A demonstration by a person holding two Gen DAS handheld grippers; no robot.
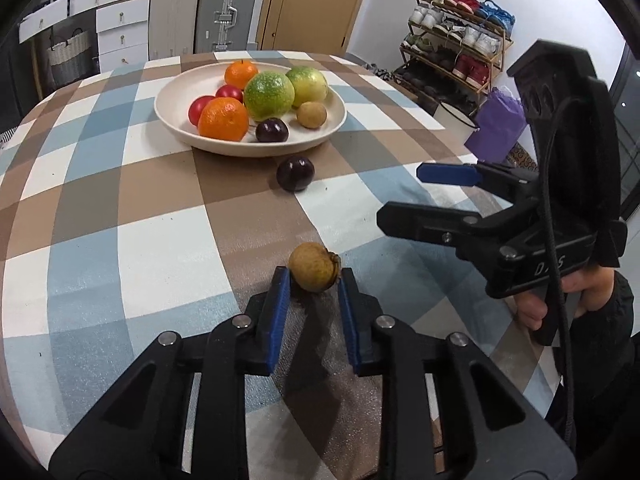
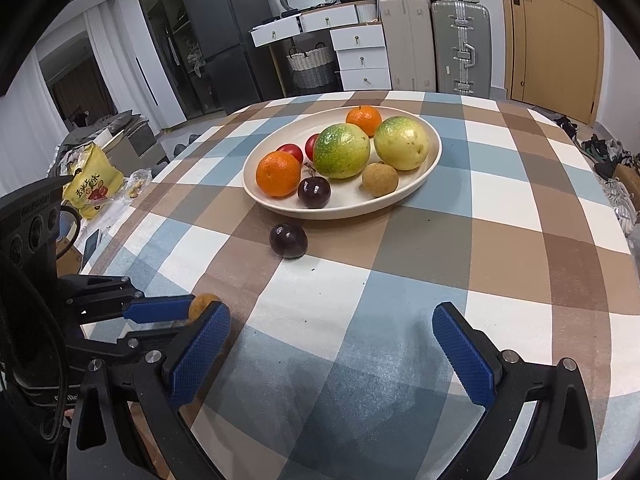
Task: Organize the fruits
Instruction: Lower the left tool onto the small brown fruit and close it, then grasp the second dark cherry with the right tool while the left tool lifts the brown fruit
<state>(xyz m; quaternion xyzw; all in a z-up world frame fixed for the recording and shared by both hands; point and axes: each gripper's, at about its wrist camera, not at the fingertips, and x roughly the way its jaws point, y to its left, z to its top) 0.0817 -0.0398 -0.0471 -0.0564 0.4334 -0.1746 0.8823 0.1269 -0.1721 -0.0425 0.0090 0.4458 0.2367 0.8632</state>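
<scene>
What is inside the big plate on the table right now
The plate holds two oranges, two green-yellow fruits, two red fruits partly hidden behind them, one dark plum and one longan. Anything behind the big fruits is covered.

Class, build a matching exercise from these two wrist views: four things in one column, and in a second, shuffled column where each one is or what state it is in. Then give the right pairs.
Column 1
1. loose longan
2. loose dark plum
3. nearer orange
4. right gripper

Column 2
A. lying in the cream plate
B. open wide above the checked tablecloth, holding nothing
C. between the fingertips of the left gripper
D. on the cloth just in front of the plate

Pairs: 1-C, 2-D, 3-A, 4-B
</scene>
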